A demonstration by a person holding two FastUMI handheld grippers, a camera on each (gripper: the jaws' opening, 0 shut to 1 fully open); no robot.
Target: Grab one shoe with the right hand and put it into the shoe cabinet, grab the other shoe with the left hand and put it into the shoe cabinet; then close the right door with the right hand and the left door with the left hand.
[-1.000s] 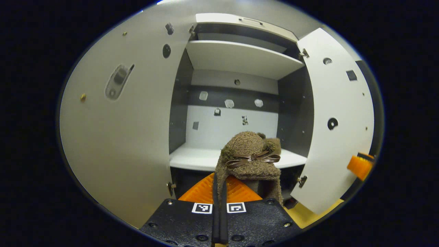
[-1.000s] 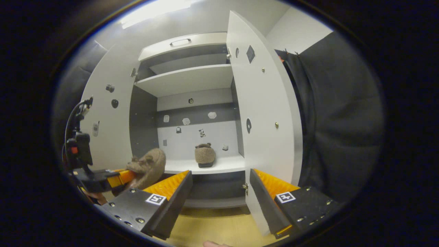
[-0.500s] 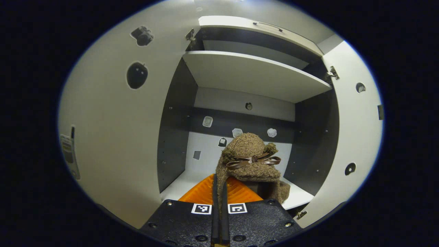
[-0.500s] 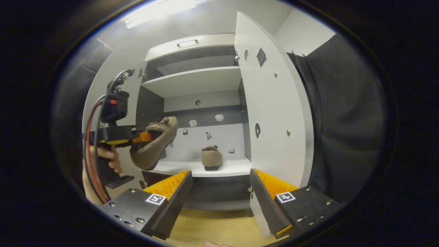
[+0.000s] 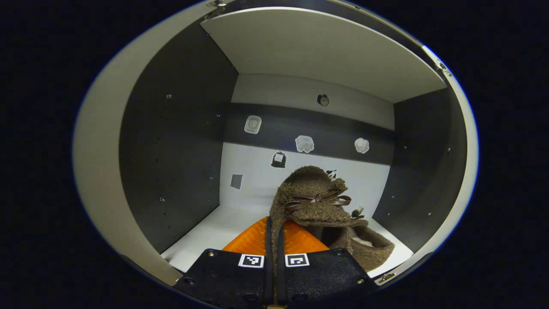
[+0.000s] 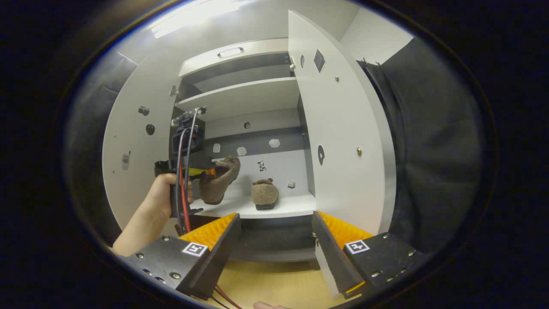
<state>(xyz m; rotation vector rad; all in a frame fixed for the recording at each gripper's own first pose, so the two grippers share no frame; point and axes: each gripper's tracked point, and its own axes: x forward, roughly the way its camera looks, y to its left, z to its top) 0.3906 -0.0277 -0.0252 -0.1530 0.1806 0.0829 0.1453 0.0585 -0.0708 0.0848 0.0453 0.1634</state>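
In the left gripper view, the left gripper (image 5: 274, 240) has its two fingers pressed together on the heel edge of a fuzzy brown slipper with a bow (image 5: 311, 201), which hangs toe-up just above the white lower shelf (image 5: 206, 234) of the shoe cabinet (image 5: 171, 141). Just beyond it, near the shelf's front right corner, the second slipper (image 5: 371, 246) lies on the shelf with its opening facing the camera. Small stickers dot the back panel (image 5: 257, 180).

In the right gripper view, the right gripper (image 6: 274, 240) is nearest, its fingers spread wide apart and gripping nothing, above the wooden floor (image 6: 274, 283). Farther off, a hand (image 6: 161, 191) holds the left gripper, which carries its slipper over the shelf's left end. The other slipper sits toward the shelf's middle. The right door (image 6: 339, 128) and the left door (image 6: 133, 159) both stand open.
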